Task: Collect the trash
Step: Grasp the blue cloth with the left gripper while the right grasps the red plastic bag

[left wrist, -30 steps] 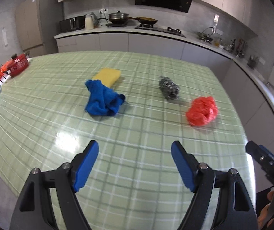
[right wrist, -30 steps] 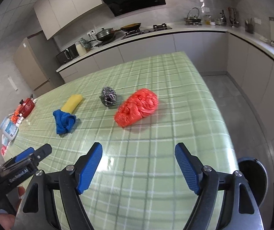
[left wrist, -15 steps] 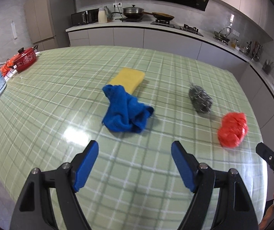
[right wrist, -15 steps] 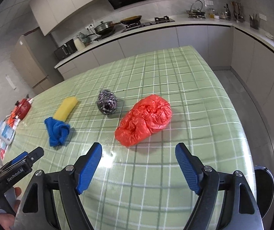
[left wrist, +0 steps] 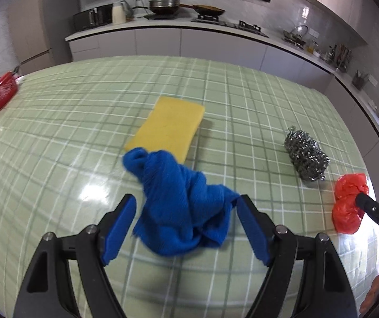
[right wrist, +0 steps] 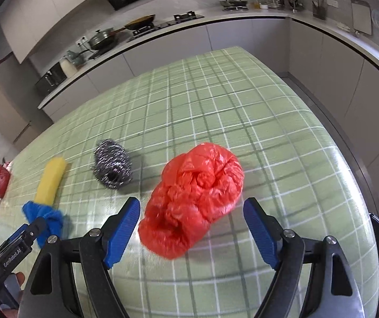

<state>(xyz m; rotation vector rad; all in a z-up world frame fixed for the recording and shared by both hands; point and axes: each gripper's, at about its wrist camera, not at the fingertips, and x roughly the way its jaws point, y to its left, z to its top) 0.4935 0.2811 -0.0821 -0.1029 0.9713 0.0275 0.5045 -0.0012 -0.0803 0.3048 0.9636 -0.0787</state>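
A crumpled blue cloth (left wrist: 181, 201) lies on the green checked table (left wrist: 57, 137), its near part between the open fingers of my left gripper (left wrist: 186, 228). A yellow sponge (left wrist: 168, 127) lies just behind it, a steel wool scrubber (left wrist: 307, 156) to the right. A crumpled red plastic bag (right wrist: 194, 198) lies between the open fingers of my right gripper (right wrist: 190, 228). The bag also shows in the left wrist view (left wrist: 348, 201), the cloth (right wrist: 43, 217), sponge (right wrist: 51, 182) and scrubber (right wrist: 112, 164) in the right wrist view.
A red pot (left wrist: 1, 95) stands at the table's far left edge. A kitchen counter (left wrist: 168, 26) with pans and a stove runs behind the table. The table's right edge (right wrist: 359, 175) drops to the floor, with a dark round bin (right wrist: 377, 228) below it.
Both grippers have moved forward and down. The blue cloth now lies between the left fingers and the red bag between the right fingers. Both stay open.
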